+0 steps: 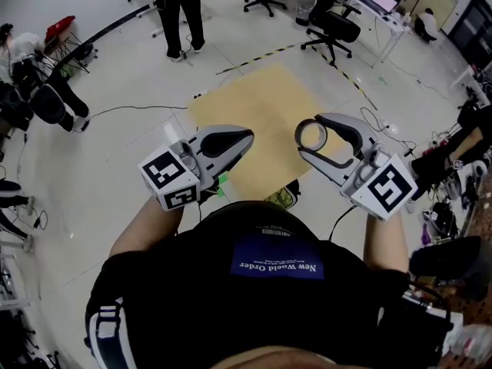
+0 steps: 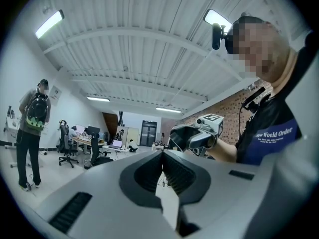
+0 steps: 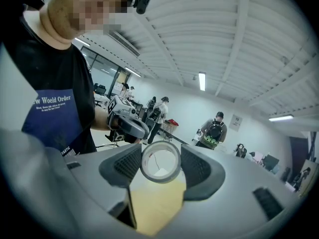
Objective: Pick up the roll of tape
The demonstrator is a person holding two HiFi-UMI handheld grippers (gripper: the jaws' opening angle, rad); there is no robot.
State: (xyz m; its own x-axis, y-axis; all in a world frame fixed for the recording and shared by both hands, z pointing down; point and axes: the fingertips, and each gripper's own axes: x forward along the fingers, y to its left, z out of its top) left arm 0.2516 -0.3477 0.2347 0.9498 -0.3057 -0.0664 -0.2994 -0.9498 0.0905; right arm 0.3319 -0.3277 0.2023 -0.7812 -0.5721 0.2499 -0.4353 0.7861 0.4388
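Note:
The roll of tape [image 1: 311,134] is a grey ring with a hollow middle. It is held in the air between the jaws of my right gripper [image 1: 307,137], above the floor. In the right gripper view the roll of tape [image 3: 160,162] stands on edge with both pads against its sides, so the right gripper [image 3: 160,159] is shut on it. My left gripper [image 1: 247,138] hangs level to the left of the roll, apart from it. In the left gripper view the left gripper [image 2: 162,154] has its jaws together with nothing between them.
A tan cardboard sheet [image 1: 265,118] lies on the pale floor below both grippers. A person [image 1: 181,14] stands at the far left of it, and office chairs [image 1: 332,29] and desks stand farther back. Cables [image 1: 138,110] and a striped tape line [image 1: 254,58] cross the floor.

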